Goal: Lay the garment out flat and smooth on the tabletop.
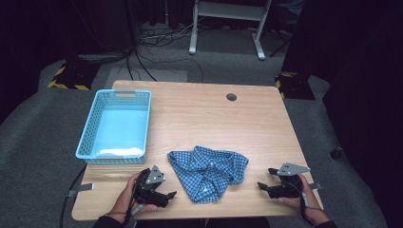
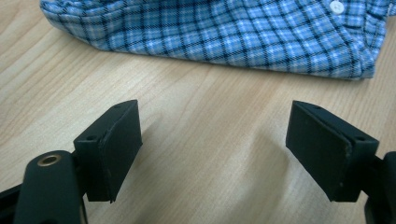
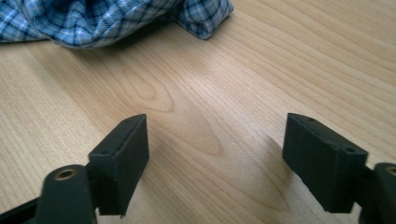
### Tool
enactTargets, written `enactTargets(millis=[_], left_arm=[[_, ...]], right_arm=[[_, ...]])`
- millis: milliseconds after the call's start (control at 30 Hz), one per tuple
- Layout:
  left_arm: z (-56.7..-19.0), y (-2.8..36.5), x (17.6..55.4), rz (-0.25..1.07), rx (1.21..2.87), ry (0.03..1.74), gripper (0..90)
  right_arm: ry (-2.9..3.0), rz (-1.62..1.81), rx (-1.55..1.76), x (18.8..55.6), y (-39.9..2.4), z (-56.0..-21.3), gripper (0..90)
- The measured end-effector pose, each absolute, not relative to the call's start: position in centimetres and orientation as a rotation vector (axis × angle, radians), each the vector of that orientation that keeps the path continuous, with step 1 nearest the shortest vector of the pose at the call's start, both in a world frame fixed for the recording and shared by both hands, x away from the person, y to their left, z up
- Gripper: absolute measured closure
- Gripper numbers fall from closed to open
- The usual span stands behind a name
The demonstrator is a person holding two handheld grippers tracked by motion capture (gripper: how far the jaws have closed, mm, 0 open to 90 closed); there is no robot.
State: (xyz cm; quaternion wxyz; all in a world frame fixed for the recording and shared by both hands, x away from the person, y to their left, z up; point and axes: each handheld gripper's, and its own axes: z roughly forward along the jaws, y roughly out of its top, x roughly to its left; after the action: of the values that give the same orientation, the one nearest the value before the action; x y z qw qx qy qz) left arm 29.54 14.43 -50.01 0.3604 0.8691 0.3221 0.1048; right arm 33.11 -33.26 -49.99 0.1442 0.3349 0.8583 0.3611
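You are just about to start on the blue checked shirt [image 1: 207, 172]. It lies crumpled on the table [image 1: 199, 111], between your two hands. Your left gripper [image 1: 170, 194] and right gripper [image 1: 264, 179] rest low at the near edge, both wide open and holding nothing. Next, I think, move each one in to an edge.

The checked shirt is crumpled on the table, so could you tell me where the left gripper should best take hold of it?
Probably the near left edge of the checked shirt, approached low from the left gripper: its open jaws already face that folded hem.
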Motion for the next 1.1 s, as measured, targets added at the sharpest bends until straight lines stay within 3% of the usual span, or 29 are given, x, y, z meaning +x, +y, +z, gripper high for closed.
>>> enactTargets(millis=[33,400,600,1100], left_arm=[[-50.1,14.2,29.5,0.325,2.263,0.816,18.0],[-50.3,14.0,29.7,0.330,2.244,0.815,15.1],[-50.1,13.3,30.0,0.321,2.255,0.828,16.8],[-49.1,10.2,30.5,0.275,2.218,0.751,21.6]], right_arm=[[2.465,1.054,0.964,33.1,-33.4,-50.1,20.6],[2.482,1.024,0.976,33.3,-33.2,-49.9,19.3],[2.499,0.986,0.994,33.4,-32.6,-49.4,24.7],[2.492,1.081,0.833,33.8,-27.5,-46.3,25.2]])
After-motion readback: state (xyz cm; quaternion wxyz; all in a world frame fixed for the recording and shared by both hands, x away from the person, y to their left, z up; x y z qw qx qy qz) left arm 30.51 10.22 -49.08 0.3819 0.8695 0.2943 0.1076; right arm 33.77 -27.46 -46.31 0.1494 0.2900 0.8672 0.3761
